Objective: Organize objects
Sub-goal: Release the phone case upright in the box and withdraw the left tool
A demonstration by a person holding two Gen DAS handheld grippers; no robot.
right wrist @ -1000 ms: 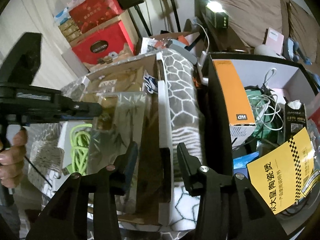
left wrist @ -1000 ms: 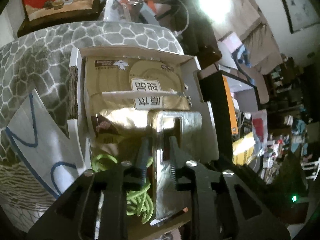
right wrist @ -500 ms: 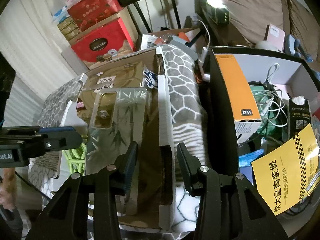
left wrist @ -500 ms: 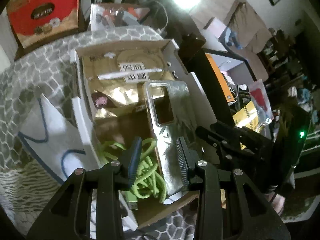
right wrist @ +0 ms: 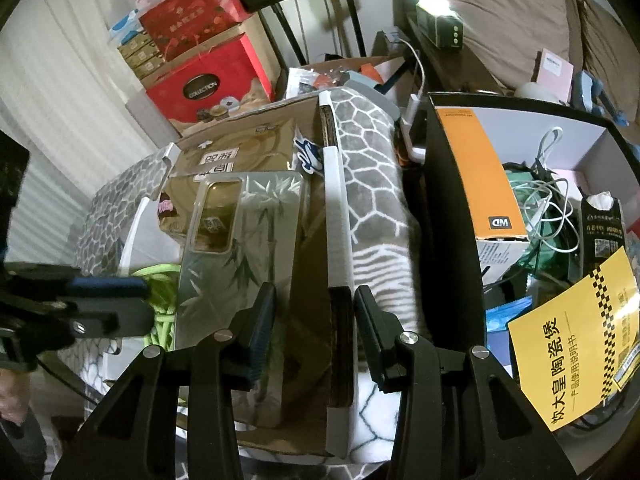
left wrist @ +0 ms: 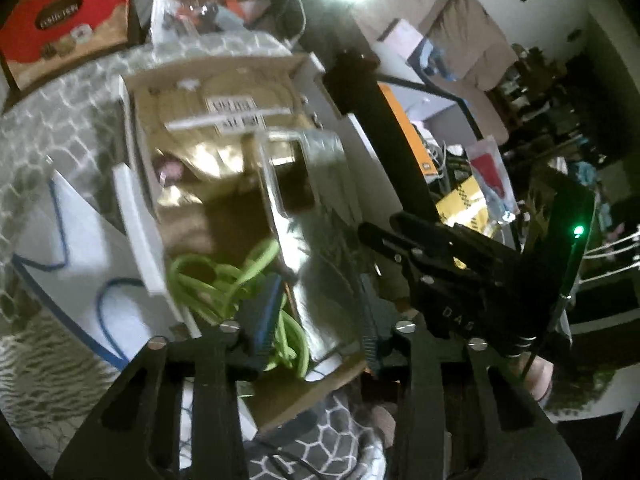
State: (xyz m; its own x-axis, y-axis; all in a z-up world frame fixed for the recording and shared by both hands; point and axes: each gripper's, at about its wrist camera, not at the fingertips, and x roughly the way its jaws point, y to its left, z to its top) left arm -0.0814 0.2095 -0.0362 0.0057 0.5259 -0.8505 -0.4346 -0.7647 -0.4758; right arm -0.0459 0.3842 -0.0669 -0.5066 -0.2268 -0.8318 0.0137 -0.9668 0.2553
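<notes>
Right wrist view looks down on an open cardboard box [right wrist: 308,216] resting on a grey blanket [right wrist: 372,184] with a white honeycomb pattern. Inside the box lie a gold foil packet [right wrist: 236,156] with a white printed label at the far end, a coil of bright green cable [right wrist: 162,300] at the near left, and a clear phone case [right wrist: 244,248] printed with pale bamboo leaves. The phone case lies flat on top of the packet and partly over the cable, its camera cut-out towards the far end, and no finger touches it. The right gripper [right wrist: 314,320] hovers over the near right part of the box with its jaws apart and nothing between them. The left gripper [right wrist: 100,304] reaches in from the left edge above the cable; in the left wrist view its own jaws [left wrist: 316,320] stand apart and empty over the cable [left wrist: 240,280] and the near end of the case [left wrist: 312,208]. That view is blurred, so fine detail is lost. To the right of the blanket stands a black bin [right wrist: 452,208] crowded with an orange box [right wrist: 480,172], tangled white cables [right wrist: 548,208] and a yellow leaflet [right wrist: 576,340] with a checkered strip. Behind the cardboard box are stacked red gift boxes [right wrist: 208,80], and a bright lamp [right wrist: 432,2] glares from a shelf further back.
</notes>
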